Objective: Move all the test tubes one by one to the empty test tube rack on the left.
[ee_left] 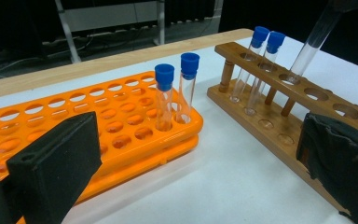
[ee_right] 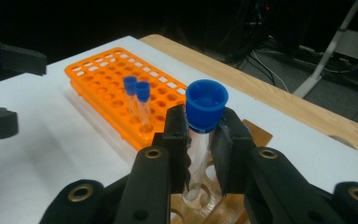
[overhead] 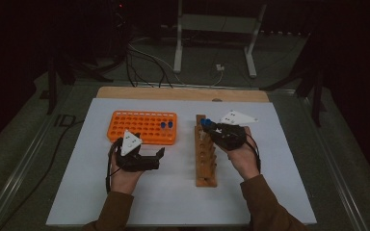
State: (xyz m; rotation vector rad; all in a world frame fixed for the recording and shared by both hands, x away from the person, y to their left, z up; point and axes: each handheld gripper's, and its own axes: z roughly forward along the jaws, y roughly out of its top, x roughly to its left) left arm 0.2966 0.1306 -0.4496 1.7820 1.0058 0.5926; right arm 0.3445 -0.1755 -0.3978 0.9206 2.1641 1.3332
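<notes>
Over on the left, the left gripper (overhead: 147,158) hangs just above the white surface (overhead: 77,192), its fingers (ee_left: 56,163) spread wide with nothing between them, close to the near edge of the orange tube rack (overhead: 142,126). That rack lies flat toward the back left, and two blue-capped test tubes (ee_left: 175,95) stand upright side by side in holes at its right end.

Moving right, a wooden test tube rack (overhead: 205,154) runs away from the person across the middle of the surface. In the left gripper view, two more capped tubes (ee_left: 258,65) lean in its far holes.

At the far end of that wooden rack, the right gripper (overhead: 211,128) has its fingers (ee_right: 177,135) closed on a clear test tube (ee_right: 200,158) just under its blue cap (ee_right: 206,103). The tube's rounded bottom sits down in one of the rack's holes, and the tube is tilted.
</notes>
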